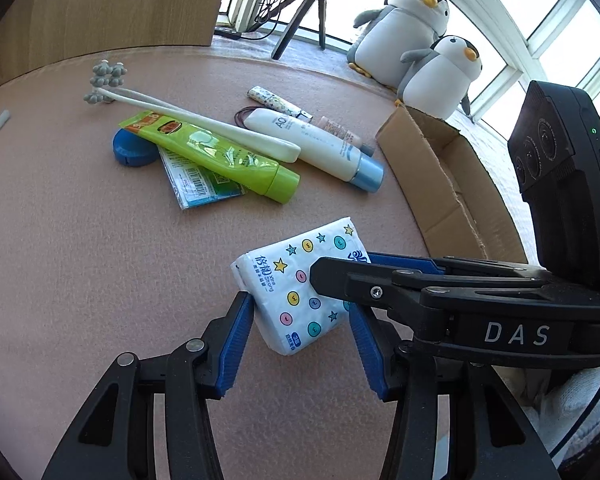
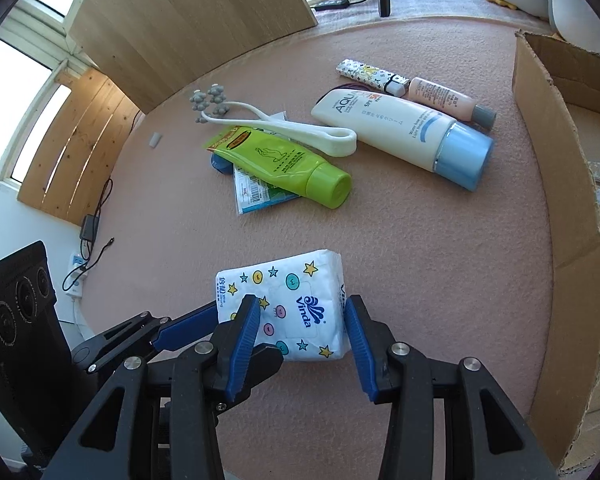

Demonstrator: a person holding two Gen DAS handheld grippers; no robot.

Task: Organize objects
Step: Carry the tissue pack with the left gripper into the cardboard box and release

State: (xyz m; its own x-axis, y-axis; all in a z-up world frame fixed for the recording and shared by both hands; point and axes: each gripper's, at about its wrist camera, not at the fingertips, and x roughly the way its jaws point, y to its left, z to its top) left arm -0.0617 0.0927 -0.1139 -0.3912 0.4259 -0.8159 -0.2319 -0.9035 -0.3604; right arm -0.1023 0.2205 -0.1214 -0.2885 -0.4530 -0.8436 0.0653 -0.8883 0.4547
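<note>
Lying flat on the pink mat (image 1: pixel 80 280), a white tissue pack (image 1: pixel 300 280) printed with stars and coloured dots sits between both tools at once. The left gripper (image 1: pixel 300 324) has its blue fingers (image 1: pixel 236 344) spread to either side of the pack, close against its edges but not squeezing it out of shape. The right gripper (image 2: pixel 300 332) comes in across it, its own blue pads (image 2: pixel 244 340) likewise set apart along the pack's two sides; whether they truly press on it I cannot tell.

Further back on the mat is a loose heap: a green tube (image 1: pixel 220 156) resting over a blue round lid (image 1: pixel 134 150) and a flat sachet (image 1: pixel 198 184), a white massage roller (image 1: pixel 204 128) with grey knobs laid across the tube, a white tube with a pale blue cap (image 1: pixel 316 148), a small pink bottle (image 2: pixel 444 98), and a patterned stick (image 1: pixel 276 101). An open cardboard box (image 2: pixel 560 184) stands beside the mat, with two plush penguins (image 1: pixel 420 40) behind it.
</note>
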